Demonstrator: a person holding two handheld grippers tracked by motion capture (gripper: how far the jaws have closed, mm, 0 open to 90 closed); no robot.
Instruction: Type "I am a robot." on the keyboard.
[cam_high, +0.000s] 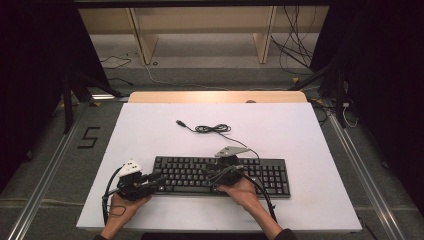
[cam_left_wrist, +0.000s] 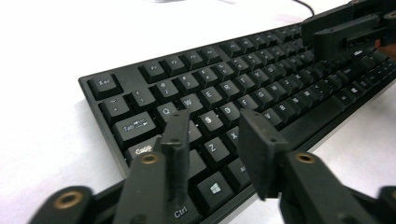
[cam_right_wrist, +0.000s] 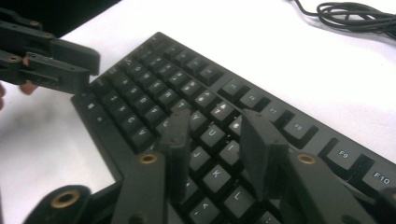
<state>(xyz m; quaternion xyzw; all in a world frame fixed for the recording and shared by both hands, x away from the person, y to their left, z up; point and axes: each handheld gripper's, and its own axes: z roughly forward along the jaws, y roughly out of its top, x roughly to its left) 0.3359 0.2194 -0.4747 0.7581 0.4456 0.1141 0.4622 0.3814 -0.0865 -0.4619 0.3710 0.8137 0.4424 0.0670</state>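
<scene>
A black keyboard (cam_high: 220, 175) lies on the white table top (cam_high: 300, 135), near the front edge. Its cable (cam_high: 212, 129) is coiled behind it, with the USB plug lying loose. My left gripper (cam_high: 157, 177) hovers over the keyboard's left end, open, with its jaws above the keys (cam_left_wrist: 210, 70) around the letter rows and nothing between them (cam_left_wrist: 212, 123). My right gripper (cam_high: 207, 175) stands open over the middle keys (cam_right_wrist: 154, 88), its jaws (cam_right_wrist: 217, 119) also holding nothing. Each gripper view shows the other gripper farther off: the right gripper (cam_left_wrist: 345, 28) and the left gripper (cam_right_wrist: 56, 60).
The coiled cable (cam_right_wrist: 355, 11) lies on the white surface beyond the keyboard. A wooden strip (cam_high: 215, 96) borders the table's far edge. Metal rails run along both sides of the table, and loose wires lie on the floor behind.
</scene>
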